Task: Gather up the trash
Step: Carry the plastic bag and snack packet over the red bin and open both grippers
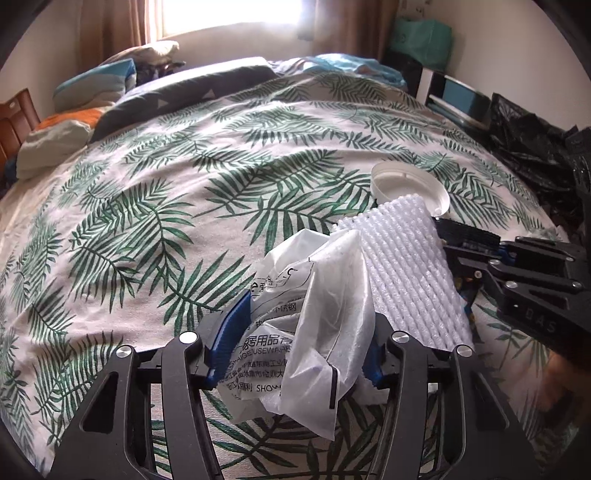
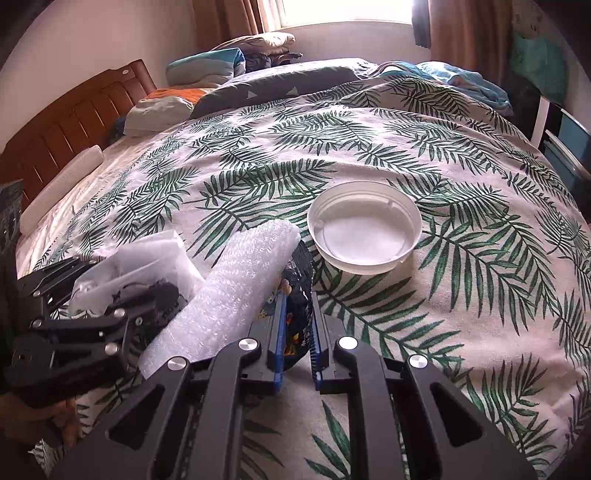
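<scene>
My left claw (image 1: 295,343) grips a crumpled translucent printed plastic bag (image 1: 295,332); my right claw (image 2: 297,332) pinches a dark colourful snack wrapper (image 2: 299,291) on the leaf-patterned bed (image 2: 461,240).

Blown-out window (image 1: 229,14) backlights the room; fisheye edges bend, darken

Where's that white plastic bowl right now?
The white bowl sits open side up on the leaf-print bedspread, near the middle of the right wrist view, just beyond the bubble wrap and ahead of the right gripper.
</scene>
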A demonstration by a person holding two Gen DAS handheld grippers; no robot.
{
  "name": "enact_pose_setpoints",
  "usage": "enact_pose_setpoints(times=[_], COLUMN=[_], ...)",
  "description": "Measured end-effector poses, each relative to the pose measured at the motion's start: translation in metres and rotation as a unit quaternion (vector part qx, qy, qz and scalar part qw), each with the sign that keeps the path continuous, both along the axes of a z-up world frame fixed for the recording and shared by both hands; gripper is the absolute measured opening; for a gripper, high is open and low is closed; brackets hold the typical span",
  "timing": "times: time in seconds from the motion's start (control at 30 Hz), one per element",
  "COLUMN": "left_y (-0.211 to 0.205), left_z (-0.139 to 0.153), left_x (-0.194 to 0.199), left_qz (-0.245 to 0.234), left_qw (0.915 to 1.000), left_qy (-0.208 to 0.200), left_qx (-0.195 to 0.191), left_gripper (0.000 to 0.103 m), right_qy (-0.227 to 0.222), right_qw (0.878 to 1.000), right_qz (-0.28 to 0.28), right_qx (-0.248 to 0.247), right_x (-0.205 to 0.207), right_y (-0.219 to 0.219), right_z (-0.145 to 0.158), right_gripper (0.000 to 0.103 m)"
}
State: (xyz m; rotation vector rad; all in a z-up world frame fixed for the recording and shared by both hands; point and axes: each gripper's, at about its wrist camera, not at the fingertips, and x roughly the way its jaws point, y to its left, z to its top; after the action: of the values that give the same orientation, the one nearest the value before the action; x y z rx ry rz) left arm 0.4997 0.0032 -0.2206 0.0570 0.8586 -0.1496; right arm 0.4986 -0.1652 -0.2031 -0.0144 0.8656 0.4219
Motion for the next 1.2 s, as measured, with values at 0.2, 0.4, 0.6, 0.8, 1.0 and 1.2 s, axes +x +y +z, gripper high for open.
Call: enact_pose_setpoints(times=[0.2,0.4,0.6,0.8,1.0,1.2], left_y=[-0.003,0.002,0.005,0.007,0.0,-0.013], left_z=[0.006,0.013,0.02,0.03,0.043,0.059], left_x=[-0.013,-0.04,-0.076,-0.126,-0.188,-0.257], left_qz=[-0.007,-0.006,-0.014,-0.019,-0.033,-0.058], left_qw=[0.9999,0.9999,0.9998,0.9997,0.9993,0.998], left_qy=[-0.003,-0.003,0.004,0.011,0.018,0.023], left_qx=[0.009,0.01,0.012,0.003,-0.005,-0.009], left_gripper=[0.05,0.05,0.05,0.05,0.05,0.05], right_qy=[-0.002,-0.007,-0.003,0.001,0.002,0.0], right_qw=[1.0,0.999,0.999,1.0,1.0,1.0], right_qz=[-0.01,-0.024,-0.026,-0.013,-0.003,0.004], right_qx=[-0.009,-0.025,-0.028,-0.019,-0.011,-0.002], right_x=[-0.028,-0.064,-0.111,-0.165,-0.212,-0.266], right_y=[-0.034,-0.064,-0.081,-0.082,-0.075,-0.068], right_z=[0.0,0.008,0.015,0.026,0.04,0.055], right_gripper=[0.011,0.011,0.011,0.01,0.01,0.01])
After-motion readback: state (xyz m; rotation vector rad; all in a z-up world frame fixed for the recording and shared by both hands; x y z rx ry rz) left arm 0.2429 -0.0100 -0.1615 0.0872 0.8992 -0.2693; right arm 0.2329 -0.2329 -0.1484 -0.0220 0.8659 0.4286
